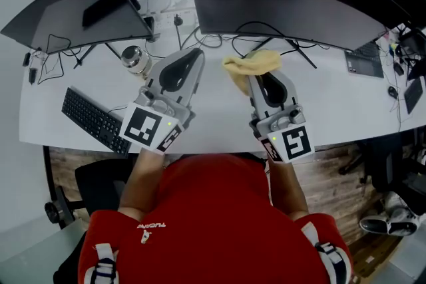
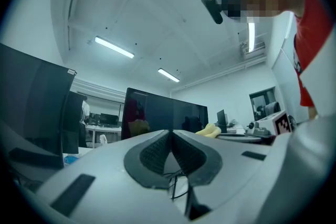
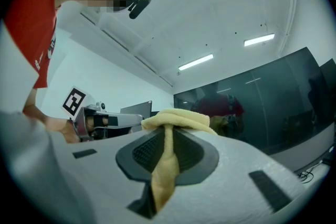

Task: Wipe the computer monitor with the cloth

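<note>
The yellow cloth [image 1: 249, 65] hangs bunched from my right gripper [image 1: 256, 78], which is shut on it just in front of the wide dark monitor [image 1: 286, 3]. In the right gripper view the cloth [image 3: 169, 126] is pinched between the dark pads and folds over the tips, with the monitor's screen [image 3: 262, 102] filling the right side. My left gripper [image 1: 197, 53] is beside it over the desk, below the gap between the two screens. Seen from the left gripper view, the left gripper [image 2: 170, 135] has its jaws together with nothing between them.
A second monitor [image 1: 80, 10] stands at the left. A black keyboard [image 1: 96, 122] lies near the front left edge of the white desk [image 1: 333, 103], and a glass jar [image 1: 135, 60] sits by the left gripper. Cables run under the screens. A laptop [image 1: 364, 62] is at the right.
</note>
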Available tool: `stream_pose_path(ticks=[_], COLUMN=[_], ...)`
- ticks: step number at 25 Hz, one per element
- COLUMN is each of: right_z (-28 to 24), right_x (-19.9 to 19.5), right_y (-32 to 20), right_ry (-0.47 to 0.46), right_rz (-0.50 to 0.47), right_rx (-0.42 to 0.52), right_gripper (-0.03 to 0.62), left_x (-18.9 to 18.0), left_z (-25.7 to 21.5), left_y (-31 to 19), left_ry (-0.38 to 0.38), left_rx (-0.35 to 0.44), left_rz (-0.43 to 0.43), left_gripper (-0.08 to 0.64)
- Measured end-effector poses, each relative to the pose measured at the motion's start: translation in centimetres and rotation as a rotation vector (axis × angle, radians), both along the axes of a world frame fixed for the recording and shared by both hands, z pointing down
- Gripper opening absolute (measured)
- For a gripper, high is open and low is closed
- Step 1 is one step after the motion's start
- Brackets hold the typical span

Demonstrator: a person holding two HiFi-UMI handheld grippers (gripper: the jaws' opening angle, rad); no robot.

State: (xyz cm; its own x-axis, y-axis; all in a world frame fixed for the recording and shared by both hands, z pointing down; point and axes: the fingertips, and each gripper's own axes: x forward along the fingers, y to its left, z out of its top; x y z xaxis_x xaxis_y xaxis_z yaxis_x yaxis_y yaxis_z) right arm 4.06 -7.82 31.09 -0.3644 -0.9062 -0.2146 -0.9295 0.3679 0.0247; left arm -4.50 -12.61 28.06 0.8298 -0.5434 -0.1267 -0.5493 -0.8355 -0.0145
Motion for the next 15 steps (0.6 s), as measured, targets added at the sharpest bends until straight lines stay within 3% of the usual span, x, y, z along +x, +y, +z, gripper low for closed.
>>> stream_pose_path(ticks=[15], right_z=[0.23], right_x=[-0.30], right_y=[-0.08], right_ry=[0.003], right_rz=[0.014], right_rx=[-0.008], right_gripper=[0.051], left_x=[-0.29], left_z=[0.02], left_y=[-0.19], left_ry=[0.005], left_rx=[-0.002], left_rz=[0.014], left_gripper=[0.017])
